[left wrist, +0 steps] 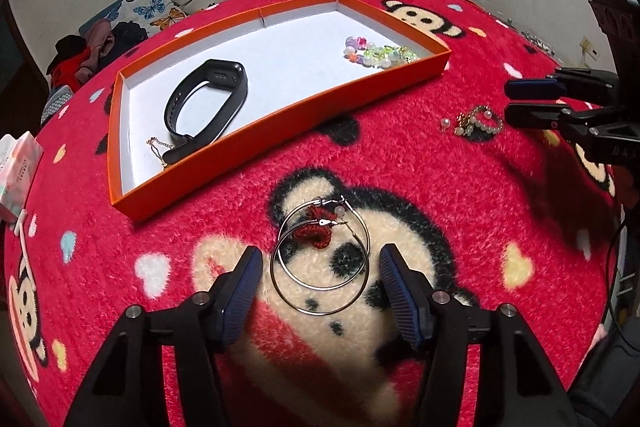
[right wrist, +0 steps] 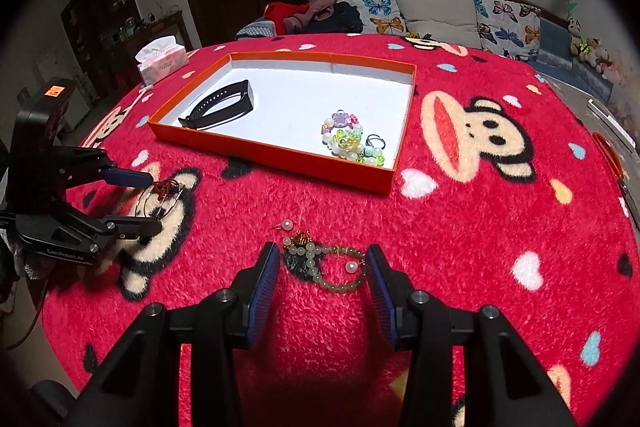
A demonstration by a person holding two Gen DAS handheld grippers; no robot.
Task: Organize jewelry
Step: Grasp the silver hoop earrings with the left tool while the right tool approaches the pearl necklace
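Note:
Two silver hoop earrings (left wrist: 320,267) with a red knitted piece (left wrist: 314,231) lie on the red blanket between the open fingers of my left gripper (left wrist: 320,263); they also show in the right wrist view (right wrist: 160,201). A pearl bead bracelet (right wrist: 332,267) with a gold charm and a loose pearl earring (right wrist: 287,225) lie between the open fingers of my right gripper (right wrist: 320,263). The orange tray (left wrist: 276,119) holds a black wristband (left wrist: 206,103), a thin gold chain (left wrist: 160,147) and a pile of coloured beads (left wrist: 376,53).
A tissue box (right wrist: 162,61) stands at the table's far left edge. A sofa with butterfly cushions (right wrist: 440,11) is behind the table. The red cartoon-monkey blanket (right wrist: 480,227) covers the whole round table.

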